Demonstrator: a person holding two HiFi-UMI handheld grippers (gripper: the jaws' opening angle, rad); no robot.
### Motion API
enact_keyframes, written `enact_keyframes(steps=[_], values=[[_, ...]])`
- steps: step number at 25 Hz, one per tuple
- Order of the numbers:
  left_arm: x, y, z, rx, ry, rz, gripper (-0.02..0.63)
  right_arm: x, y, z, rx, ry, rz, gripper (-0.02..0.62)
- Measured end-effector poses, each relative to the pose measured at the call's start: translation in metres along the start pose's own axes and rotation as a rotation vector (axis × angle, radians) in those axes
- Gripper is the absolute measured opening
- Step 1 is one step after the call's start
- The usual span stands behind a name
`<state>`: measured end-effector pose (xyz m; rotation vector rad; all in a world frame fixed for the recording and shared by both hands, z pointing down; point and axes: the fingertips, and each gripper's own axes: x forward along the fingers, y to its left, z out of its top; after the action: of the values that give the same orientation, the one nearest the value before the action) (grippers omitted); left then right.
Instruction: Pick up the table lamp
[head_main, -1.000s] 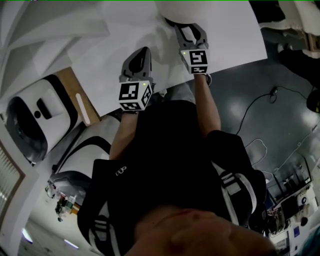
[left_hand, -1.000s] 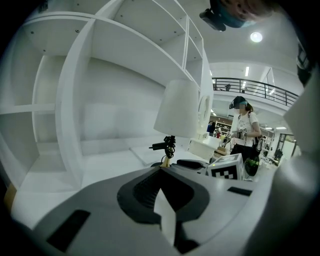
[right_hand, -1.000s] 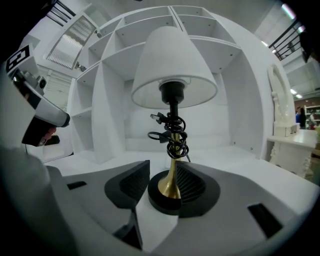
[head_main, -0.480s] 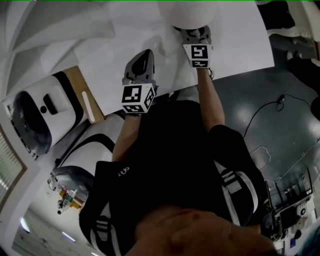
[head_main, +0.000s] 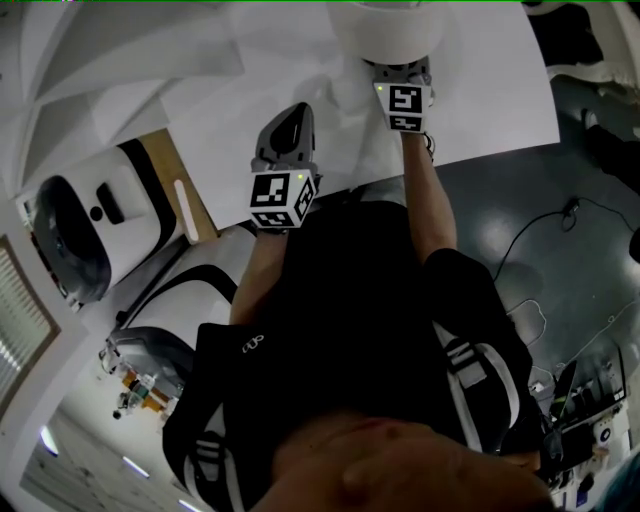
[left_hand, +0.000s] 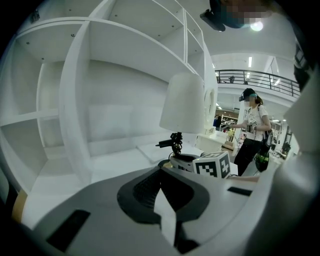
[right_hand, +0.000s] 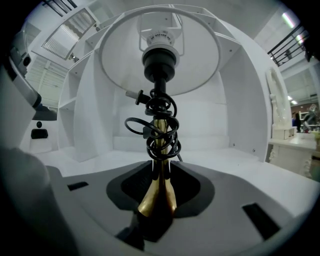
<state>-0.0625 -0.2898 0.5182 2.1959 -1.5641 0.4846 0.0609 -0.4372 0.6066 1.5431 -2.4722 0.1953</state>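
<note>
This looks like a large indoor lab or test hall fitted with mock home furniture. Ahead of the left tool (left_hand: 162, 180) stands a white shelving unit (left_hand: 80, 100) with open compartments. Off to that tool's right the room opens onto a mezzanine railing (left_hand: 260, 77), bright ceiling lights (left_hand: 250, 61) and a person (left_hand: 252, 135) standing at a pale side counter (left_hand: 215, 142). Behind the right tool (right_hand: 160, 170), past the edge of the white counter (head_main: 480, 90), lies a glossy grey floor (head_main: 520, 180) with a loose cable (head_main: 572, 210). Farther back are cluttered racks of equipment (head_main: 590, 420). Behind and to the left of the left tool sit rounded white machines (head_main: 75, 235).
</note>
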Motion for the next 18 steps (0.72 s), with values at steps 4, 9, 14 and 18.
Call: enact_keyframes(steps=[4, 9, 14, 18], values=[[-0.001, 0.002, 0.005, 0.002, -0.015, 0.004, 0.011, -0.001, -0.001, 0.0, 0.033, 0.026, 0.006, 0.115], [-0.003, 0.003, 0.013, 0.007, -0.036, 0.002, 0.011, -0.002, -0.002, 0.002, 0.059, 0.074, -0.002, 0.109], [-0.005, 0.005, 0.015, 0.007, -0.045, -0.003, 0.011, -0.006, 0.002, 0.001, 0.06, 0.113, 0.019, 0.106], [-0.004, 0.005, 0.016, 0.0, -0.054, -0.01, 0.011, -0.012, 0.007, 0.003, 0.037, 0.134, 0.055, 0.106]])
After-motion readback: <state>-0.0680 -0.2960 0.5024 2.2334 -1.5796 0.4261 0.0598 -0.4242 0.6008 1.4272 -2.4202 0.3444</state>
